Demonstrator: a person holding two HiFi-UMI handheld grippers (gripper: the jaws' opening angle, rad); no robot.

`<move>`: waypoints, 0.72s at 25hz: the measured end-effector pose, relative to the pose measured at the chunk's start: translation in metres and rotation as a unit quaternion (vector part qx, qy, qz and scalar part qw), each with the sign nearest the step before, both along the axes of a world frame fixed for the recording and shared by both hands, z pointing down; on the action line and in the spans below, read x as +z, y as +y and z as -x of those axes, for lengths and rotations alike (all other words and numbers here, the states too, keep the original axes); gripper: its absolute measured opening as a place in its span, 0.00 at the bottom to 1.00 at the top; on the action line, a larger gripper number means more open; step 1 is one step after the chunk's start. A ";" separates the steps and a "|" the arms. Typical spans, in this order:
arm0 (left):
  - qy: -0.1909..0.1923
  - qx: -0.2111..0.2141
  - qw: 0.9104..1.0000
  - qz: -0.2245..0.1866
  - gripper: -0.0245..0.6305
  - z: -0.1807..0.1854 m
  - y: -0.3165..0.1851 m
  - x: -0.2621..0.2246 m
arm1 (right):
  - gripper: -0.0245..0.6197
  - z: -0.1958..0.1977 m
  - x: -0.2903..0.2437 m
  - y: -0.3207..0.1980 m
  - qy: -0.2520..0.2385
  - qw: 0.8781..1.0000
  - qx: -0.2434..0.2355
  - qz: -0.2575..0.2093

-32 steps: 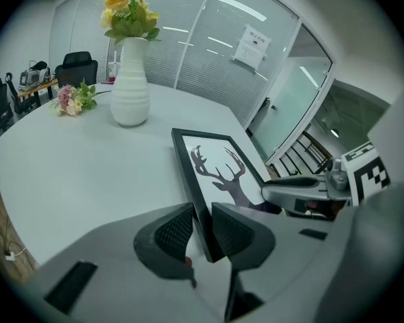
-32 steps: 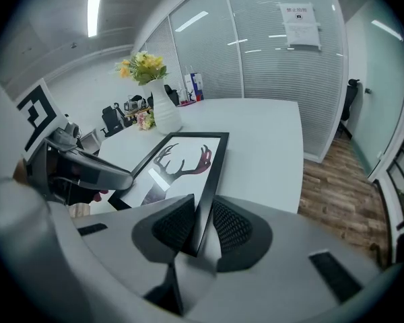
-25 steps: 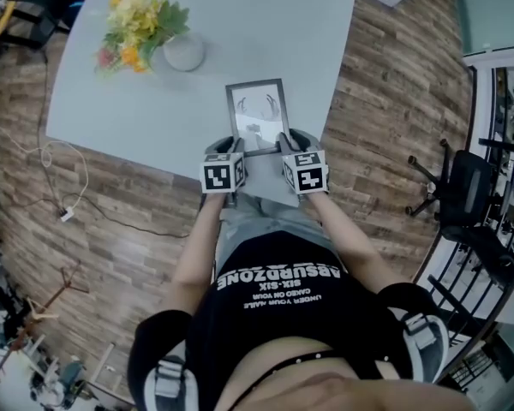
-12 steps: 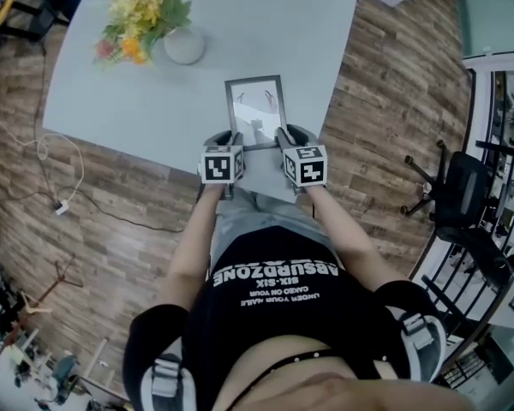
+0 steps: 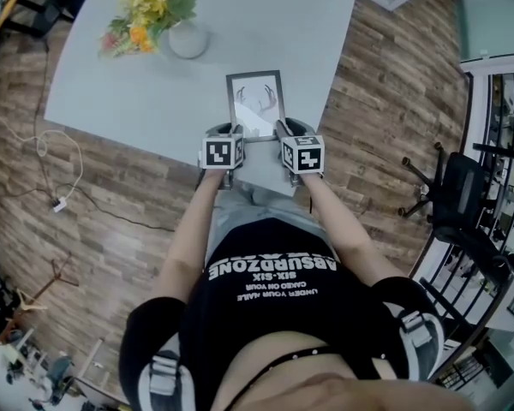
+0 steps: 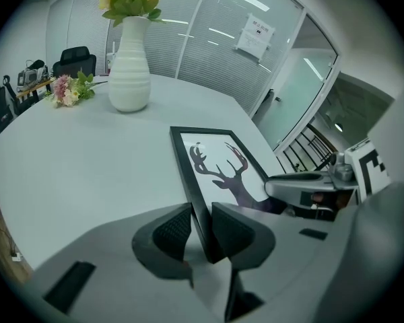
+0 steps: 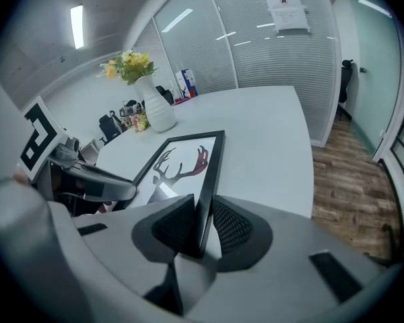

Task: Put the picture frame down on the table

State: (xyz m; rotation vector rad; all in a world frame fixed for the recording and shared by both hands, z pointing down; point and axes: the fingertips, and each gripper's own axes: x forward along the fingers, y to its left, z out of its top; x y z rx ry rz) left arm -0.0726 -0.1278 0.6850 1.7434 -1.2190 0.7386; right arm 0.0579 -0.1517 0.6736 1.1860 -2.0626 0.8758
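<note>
A black picture frame (image 5: 257,101) with a deer-antler print is held over the near part of the grey table (image 5: 137,101). My left gripper (image 5: 231,140) is shut on the frame's left edge (image 6: 196,200) near its lower corner. My right gripper (image 5: 283,135) is shut on the right edge (image 7: 205,200). In the left gripper view the frame (image 6: 222,170) slopes away from the jaws toward the table. From the right gripper view the frame (image 7: 182,163) looks low over the tabletop; whether its far edge touches the table cannot be told.
A white vase with yellow and orange flowers (image 5: 184,39) stands at the far left of the table, and small pink flowers (image 6: 71,89) lie beside it. The table's near edge (image 5: 154,148) runs just under my grippers. An office chair (image 5: 463,187) stands at the right on the wood floor.
Both grippers and the frame have moved a little farther out over the table. Both stay shut on the frame's edges.
</note>
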 end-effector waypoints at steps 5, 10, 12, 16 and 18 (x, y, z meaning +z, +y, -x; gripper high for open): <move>0.000 0.002 1.000 -0.001 0.19 0.001 0.000 -0.001 | 0.19 0.003 -0.001 0.000 0.012 1.000 -0.001 -0.007; -0.020 0.014 0.999 -0.023 0.19 0.005 -0.003 -0.006 | 0.20 0.003 -0.004 0.001 0.026 0.999 -0.007 -0.017; -0.035 0.003 0.998 -0.048 0.24 0.010 -0.008 -0.016 | 0.28 0.001 -0.015 -0.002 0.029 0.999 0.001 -0.038; -0.047 -0.034 0.992 -0.110 0.24 0.026 -0.017 -0.050 | 0.17 -0.002 -0.043 -0.004 0.024 0.997 0.011 -0.079; -0.042 -0.046 0.988 -0.142 0.24 0.033 -0.019 -0.069 | 0.09 -0.003 -0.060 -0.003 0.022 0.994 0.015 -0.104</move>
